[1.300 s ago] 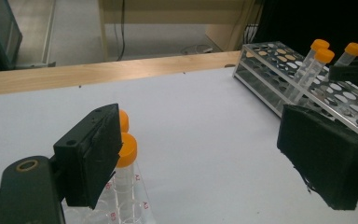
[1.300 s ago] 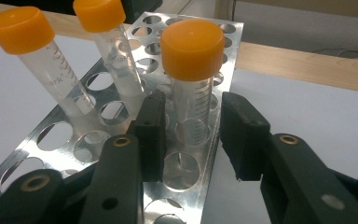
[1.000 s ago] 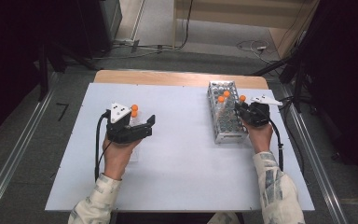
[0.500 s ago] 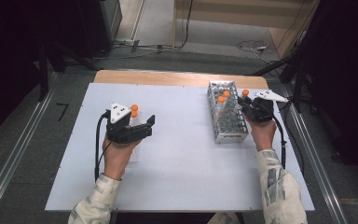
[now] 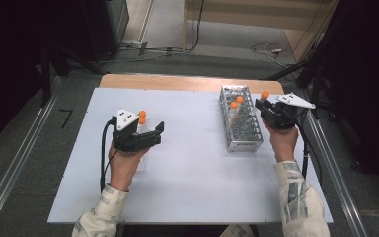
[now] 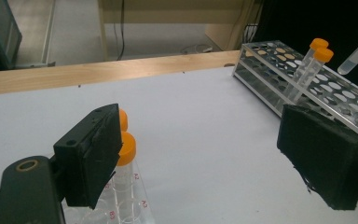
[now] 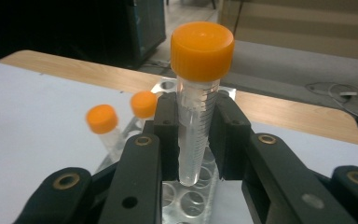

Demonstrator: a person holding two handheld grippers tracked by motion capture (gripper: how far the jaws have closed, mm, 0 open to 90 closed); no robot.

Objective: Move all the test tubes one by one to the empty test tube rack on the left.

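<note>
Setting: lab bench, recording rig.

White table top (image 5: 192, 187) on a wooden bench edge (image 5: 177, 81), bare grey floor around it, metal rails (image 5: 15, 168) along the sides. Metal tube rack (image 5: 239, 123) at 2 o'clock on the table holds clear graduated tubes with orange screw caps (image 5: 236, 102); more capped tubes (image 5: 141, 116) stand in a clear rack at 10 o'clock. Loose cables (image 5: 269, 49) lie on the floor at 12 to 1 o'clock beside dark equipment cabinets (image 5: 103, 24).

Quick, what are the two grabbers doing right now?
Left gripper: open, holding nothing, beside two orange-capped tubes.
Right gripper: closed on an orange-capped tube, above the metal rack.
</note>
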